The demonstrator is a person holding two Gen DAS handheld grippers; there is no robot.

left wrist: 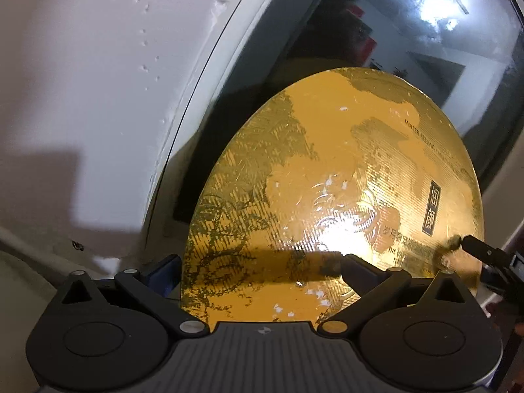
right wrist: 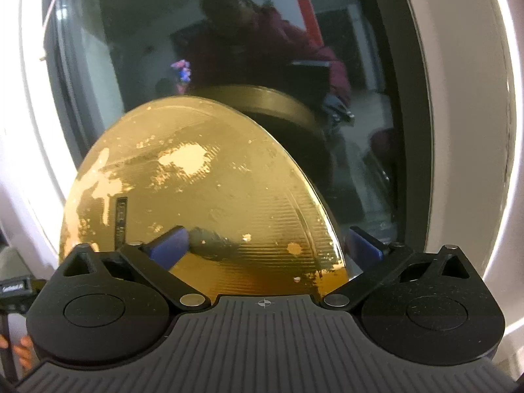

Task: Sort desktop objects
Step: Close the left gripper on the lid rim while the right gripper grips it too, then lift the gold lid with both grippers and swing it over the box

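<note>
A round gold tin (left wrist: 327, 180) with worn foil and a dark label of Chinese characters stands on edge against dark glass. My left gripper (left wrist: 260, 271) straddles its lower left rim. The blue left pad (left wrist: 165, 273) sits tight against the back and the right finger (left wrist: 357, 273) lies on the gold face. A finger of my right gripper (left wrist: 478, 249) touches the tin's right rim. In the right wrist view the same tin (right wrist: 203, 180) fills the middle. My right gripper (right wrist: 267, 245) stands wide around its right rim, with a narrow gap beside the right pad (right wrist: 365, 245).
Behind the tin is a dark glass pane (right wrist: 229, 49) in a white frame (right wrist: 475, 131). It mirrors the tin and a person in a dark red jacket. A white wall (left wrist: 82, 98) fills the left of the left wrist view. Fingers of a hand (right wrist: 19, 350) show at the lower left.
</note>
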